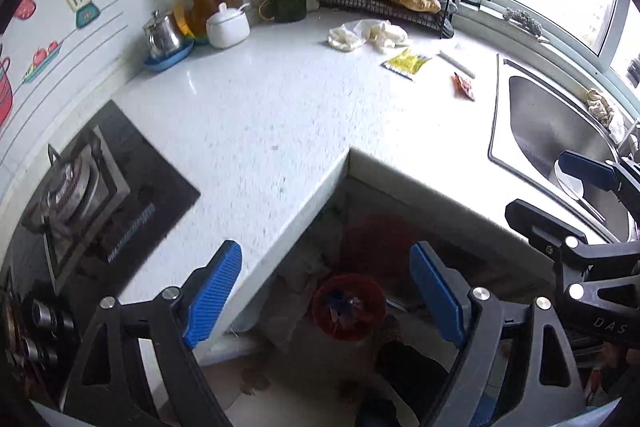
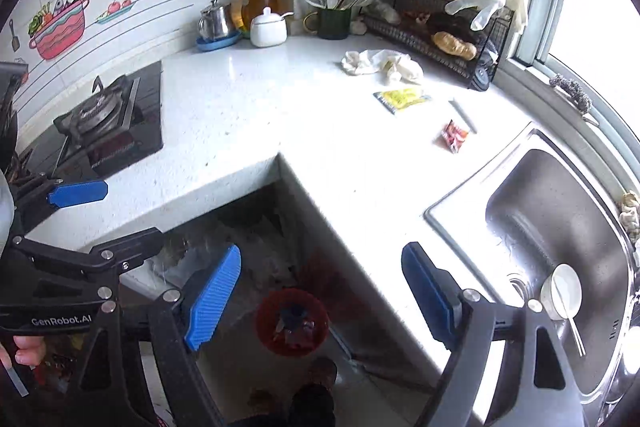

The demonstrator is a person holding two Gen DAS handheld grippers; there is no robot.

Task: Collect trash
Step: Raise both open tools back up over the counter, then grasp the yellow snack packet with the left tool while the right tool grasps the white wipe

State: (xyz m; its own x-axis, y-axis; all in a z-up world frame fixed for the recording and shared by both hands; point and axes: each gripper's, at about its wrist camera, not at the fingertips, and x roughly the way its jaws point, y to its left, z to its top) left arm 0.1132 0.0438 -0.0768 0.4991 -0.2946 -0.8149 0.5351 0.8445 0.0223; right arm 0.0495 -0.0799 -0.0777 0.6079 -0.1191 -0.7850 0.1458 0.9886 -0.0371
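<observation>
One bowl in the sink shows fully only from the right wrist.

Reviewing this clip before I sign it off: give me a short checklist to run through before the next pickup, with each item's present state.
1. Left gripper free to grasp: ok, jaws wide apart, nothing between them.
2. Right gripper free to grasp: ok, jaws wide apart, empty.
3. Trash left on the counter: ok, yellow packet, red wrapper and crumpled gloves all lie in plain sight.
4. Red bin ready: ok, open-topped on the floor below the counter's corner, some scraps already inside.
5. Path to the wrappers: ok, bare counter lies before them.
6. White stick beside the red wrapper is trash: cannot tell.
</observation>
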